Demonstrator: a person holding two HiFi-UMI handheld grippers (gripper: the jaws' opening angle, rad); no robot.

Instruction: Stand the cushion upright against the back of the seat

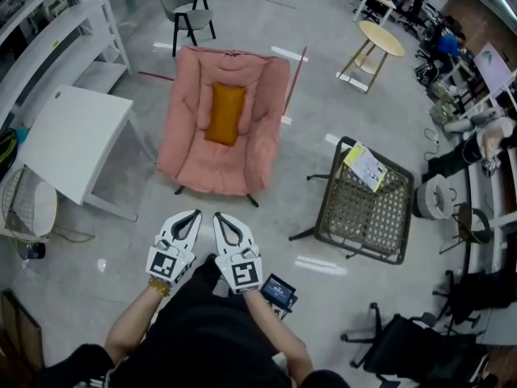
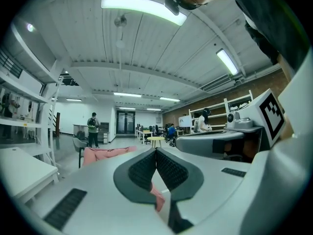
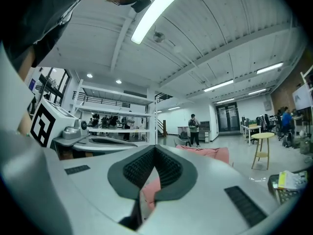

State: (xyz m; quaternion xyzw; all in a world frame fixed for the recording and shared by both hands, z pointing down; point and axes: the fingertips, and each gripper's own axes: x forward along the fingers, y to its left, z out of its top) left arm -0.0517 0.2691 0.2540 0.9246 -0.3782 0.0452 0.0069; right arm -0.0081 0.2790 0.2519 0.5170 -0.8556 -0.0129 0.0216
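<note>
An orange cushion (image 1: 224, 113) lies flat in the middle of the pink padded seat (image 1: 190, 160), which stands ahead of me on the floor. My left gripper (image 1: 196, 214) and right gripper (image 1: 216, 217) are held side by side close to my body, short of the seat and not touching it. Both are shut with nothing between the jaws. In the left gripper view the left gripper (image 2: 156, 151) points level at the pink seat (image 2: 105, 154). The right gripper (image 3: 155, 150) shows the pink seat (image 3: 208, 153) just past its tips. The cushion is hidden in both gripper views.
A white table (image 1: 69, 140) stands left of the seat. A wicker chair (image 1: 363, 208) with a yellow-and-white leaflet (image 1: 365, 166) sits to the right. A grey chair (image 1: 187, 13) and a round wooden table (image 1: 380, 39) are farther back. A person (image 2: 93, 129) stands far off.
</note>
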